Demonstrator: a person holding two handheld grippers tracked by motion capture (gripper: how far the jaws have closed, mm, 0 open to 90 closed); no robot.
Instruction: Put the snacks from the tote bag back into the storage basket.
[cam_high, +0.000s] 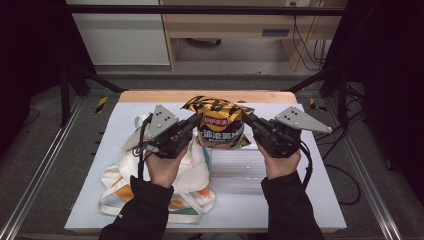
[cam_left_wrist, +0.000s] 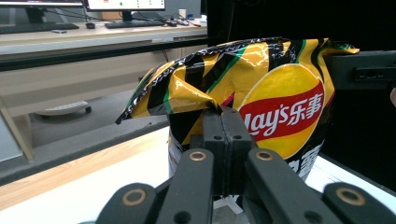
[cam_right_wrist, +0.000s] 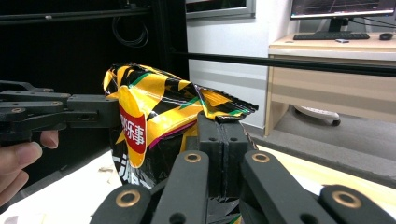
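A bag of crisps (cam_high: 220, 125) hangs in the air above the middle of the tabletop (cam_high: 300, 200), held up between both grippers. The left gripper (cam_high: 192, 123) comes in from the left, its jaws pressed together on the bag's left edge; in the left gripper view the two black jaws meet flat against each other with the crumpled yellow and black foil pinched between them. The right gripper (cam_high: 251, 121) mirrors it from the other side, its jaws likewise clamped on the bag's right edge. Both forearms, in dark sleeves, rise from the near edge of the tabletop. The left hand (cam_high: 162, 167) and the right hand (cam_high: 281, 162) grasp the gripper bodies from below, grippers angled inward toward each other. A cloth tote bag (cam_high: 192, 175) lies flat under the left hand.
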